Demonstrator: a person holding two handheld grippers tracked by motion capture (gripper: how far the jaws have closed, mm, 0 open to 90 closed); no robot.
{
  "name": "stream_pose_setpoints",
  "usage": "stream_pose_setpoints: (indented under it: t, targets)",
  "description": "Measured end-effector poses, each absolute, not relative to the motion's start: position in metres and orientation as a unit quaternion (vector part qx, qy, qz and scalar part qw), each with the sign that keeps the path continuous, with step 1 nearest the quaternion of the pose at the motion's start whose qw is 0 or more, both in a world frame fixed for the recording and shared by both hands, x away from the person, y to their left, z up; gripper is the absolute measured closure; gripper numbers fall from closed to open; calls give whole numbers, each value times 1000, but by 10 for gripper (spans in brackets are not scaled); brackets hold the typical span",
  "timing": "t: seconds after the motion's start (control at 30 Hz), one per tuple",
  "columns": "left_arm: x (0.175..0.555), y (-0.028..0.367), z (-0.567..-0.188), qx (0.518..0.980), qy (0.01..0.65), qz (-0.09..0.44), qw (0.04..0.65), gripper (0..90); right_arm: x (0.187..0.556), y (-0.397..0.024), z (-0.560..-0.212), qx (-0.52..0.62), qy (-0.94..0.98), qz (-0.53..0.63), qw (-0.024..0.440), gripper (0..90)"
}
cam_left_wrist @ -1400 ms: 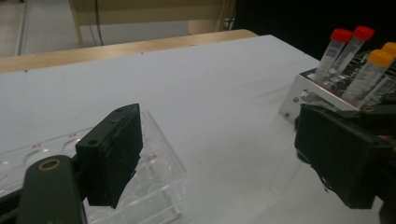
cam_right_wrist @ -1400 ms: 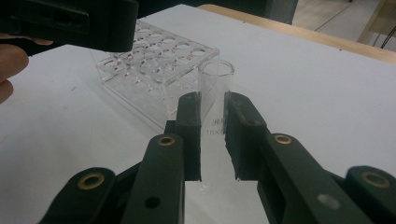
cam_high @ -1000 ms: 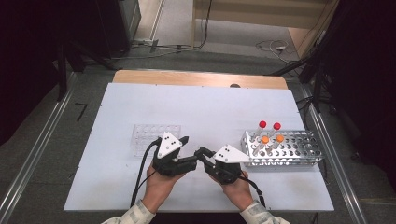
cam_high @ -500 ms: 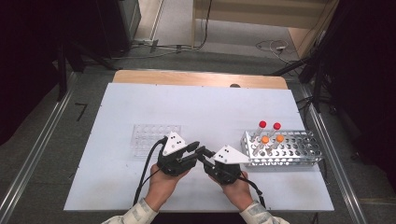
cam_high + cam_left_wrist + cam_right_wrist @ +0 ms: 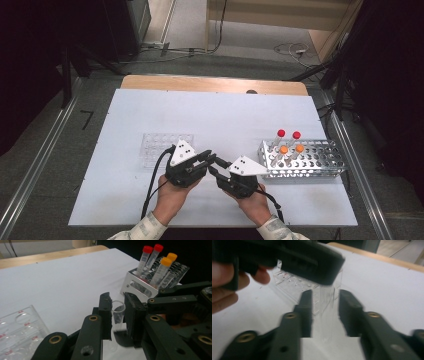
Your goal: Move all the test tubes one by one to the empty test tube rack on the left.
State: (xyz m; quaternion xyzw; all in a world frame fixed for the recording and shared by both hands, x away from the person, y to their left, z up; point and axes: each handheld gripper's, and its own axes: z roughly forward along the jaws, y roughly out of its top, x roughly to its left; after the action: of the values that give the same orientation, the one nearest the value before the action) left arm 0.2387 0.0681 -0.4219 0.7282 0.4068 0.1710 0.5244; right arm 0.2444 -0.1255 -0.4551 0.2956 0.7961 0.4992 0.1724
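Near the front edge of the white table (image 5: pixel 125 200), the left gripper (image 5: pixel 117 312) and right gripper (image 5: pixel 325 305) meet tip to tip. Clamped between the left gripper's pads stands a clear open tube (image 5: pixel 118 313), with its lower part hidden behind the jaws. Right gripper jaws have just been opening; the tube shows blurred between them, pads apart from it. Beyond, left, lies a clear plastic rack (image 5: pixel 166 146), its wells hard to make out. Farther right stands a metal rack (image 5: pixel 320 167) holding two orange-capped tubes (image 5: pixel 291 149) and two red-capped tubes (image 5: pixel 288 134).
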Motion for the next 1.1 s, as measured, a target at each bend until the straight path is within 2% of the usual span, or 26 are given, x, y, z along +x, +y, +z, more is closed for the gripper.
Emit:
stream_pose_setpoints:
  t: [0.17,0.6,0.87,1.1]
  targets:
    - [239,76,-417,719,414,174,531,771,246,-127,-456,299,801,496,154,429]
    - [242,102,-402,684,434,189,554,771,246,-129,-456,304,803,490,148,328]
    - [243,125,-391,658,450,204,568,771,246,-130,-457,308,804,487,147,308]
    - [245,134,-391,653,460,219,560,771,247,-130,-457,311,802,489,147,308]
